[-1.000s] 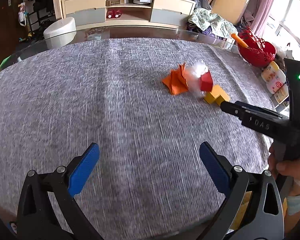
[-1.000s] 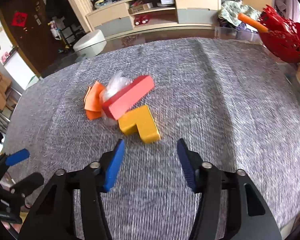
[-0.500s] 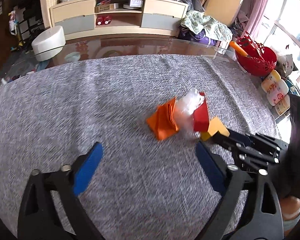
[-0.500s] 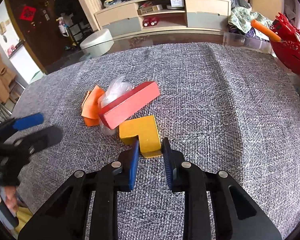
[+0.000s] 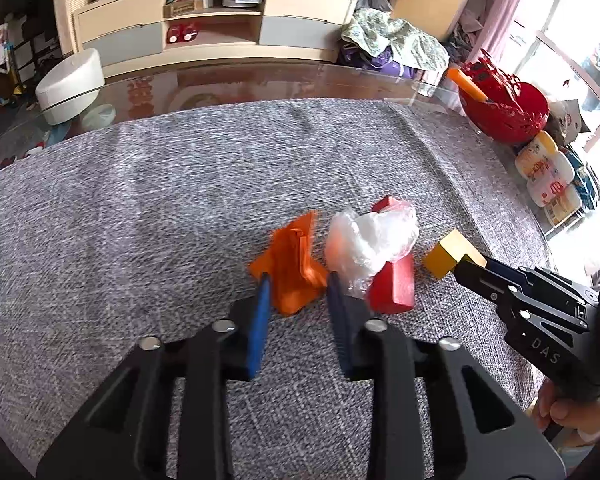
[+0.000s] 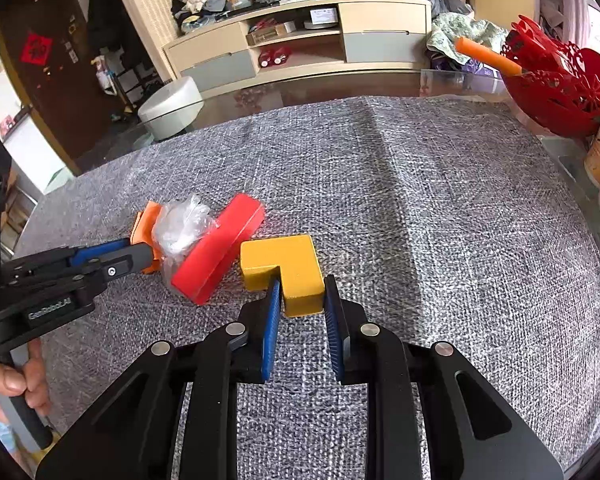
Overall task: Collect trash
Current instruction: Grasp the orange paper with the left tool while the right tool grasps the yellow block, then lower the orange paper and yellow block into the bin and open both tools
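At frame centre: left gripper (image 5: 296,288) just closed on orange paper (image 5: 294,268), right gripper (image 6: 300,296) clamped on yellow block (image 6: 288,268); plastic wrap (image 5: 370,238), red block (image 6: 216,254) left.

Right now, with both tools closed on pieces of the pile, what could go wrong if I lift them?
1. The left tool, whose jaws have just been closing, pinches the orange paper close to the clear plastic wrap; the wrap may drag along or fall.
2. The right tool grips only one leg of the yellow L-block, so it may swing or slip.
3. The red block leans on the wrap and may tumble.
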The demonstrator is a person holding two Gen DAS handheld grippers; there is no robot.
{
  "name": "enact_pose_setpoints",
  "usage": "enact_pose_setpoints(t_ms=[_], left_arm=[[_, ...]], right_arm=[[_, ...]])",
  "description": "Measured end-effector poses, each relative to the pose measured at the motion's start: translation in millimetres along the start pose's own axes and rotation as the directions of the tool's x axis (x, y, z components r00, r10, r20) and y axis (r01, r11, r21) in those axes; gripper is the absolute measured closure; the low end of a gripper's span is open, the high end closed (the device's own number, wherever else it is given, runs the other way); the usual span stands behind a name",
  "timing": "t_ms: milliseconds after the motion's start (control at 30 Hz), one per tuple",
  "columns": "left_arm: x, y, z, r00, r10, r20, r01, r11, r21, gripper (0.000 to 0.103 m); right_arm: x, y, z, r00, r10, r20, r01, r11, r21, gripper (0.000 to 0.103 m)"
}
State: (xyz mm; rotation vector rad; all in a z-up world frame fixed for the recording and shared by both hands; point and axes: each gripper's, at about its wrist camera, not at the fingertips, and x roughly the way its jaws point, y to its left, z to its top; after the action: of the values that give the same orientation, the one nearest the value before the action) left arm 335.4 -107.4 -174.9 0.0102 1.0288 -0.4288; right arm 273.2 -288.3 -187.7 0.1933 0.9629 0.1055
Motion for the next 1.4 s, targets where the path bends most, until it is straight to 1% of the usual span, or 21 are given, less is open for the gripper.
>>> enact_pose_setpoints(t_ms=[100, 200, 233, 267, 333, 467, 667, 867, 1100, 1167, 1400], left_arm=[[3, 1, 1, 1.0, -0.002, 0.0, 0.002, 1.0, 0.0, 0.08], [4, 1, 3, 1.0, 0.0, 0.004, 0.0, 1.0, 0.001, 0.083], [2, 0, 3, 1.0, 0.001, 0.01, -0.001, 1.0, 0.001, 0.087], [1, -1, 4, 1.0, 0.003, 0.013, -0.003, 1.0, 0.002, 0.088], [-5, -2, 2, 1.0, 0.008, 0.019, -0.008, 1.0, 0.01, 0.099], [-22, -5, -4, 0.999, 0.024, 0.035, -0.025, 0.999, 0.023, 0.1], [-52, -9, -22, 0.998, 0.039, 0.055, -0.04, 0.999, 0.026, 0.1], [-86, -15, -57, 0.997, 0.044, 0.058, -0.045, 0.999, 0.019, 0.1], [-123, -24, -110, 0.997, 0.042, 0.064, -0.042, 0.999, -0.003, 0.1], [-135, -26, -130, 0.997, 0.041, 0.066, -0.04, 0.999, -0.013, 0.1], [-155, -32, -184, 0.998, 0.031, 0.052, -0.029, 0.999, -0.035, 0.1]], right_arm=[[1, -2, -2, 1.0, 0.008, -0.007, -0.008, 1.0, 0.005, 0.081], [1, -2, -4, 1.0, 0.013, -0.013, -0.013, 1.0, 0.004, 0.081], [0, 0, -5, 1.0, 0.013, -0.013, -0.013, 1.0, 0.003, 0.081], [-2, 0, -6, 1.0, 0.014, -0.013, -0.013, 1.0, 0.002, 0.081], [-5, 1, -9, 1.0, 0.015, -0.013, -0.015, 1.0, -0.001, 0.081], [-13, 6, -15, 1.0, 0.024, -0.018, -0.024, 1.0, -0.011, 0.081], [-37, 14, -35, 0.999, 0.028, -0.017, -0.028, 1.0, -0.004, 0.081], [-63, 24, -57, 0.999, 0.046, -0.015, -0.046, 0.999, -0.014, 0.081], [-97, 42, -86, 0.998, 0.064, -0.002, -0.064, 0.997, -0.047, 0.081], [-107, 47, -94, 0.998, 0.068, 0.002, -0.068, 0.996, -0.057, 0.081], [-125, 58, -127, 0.997, 0.081, -0.014, -0.082, 0.994, -0.078, 0.081]])
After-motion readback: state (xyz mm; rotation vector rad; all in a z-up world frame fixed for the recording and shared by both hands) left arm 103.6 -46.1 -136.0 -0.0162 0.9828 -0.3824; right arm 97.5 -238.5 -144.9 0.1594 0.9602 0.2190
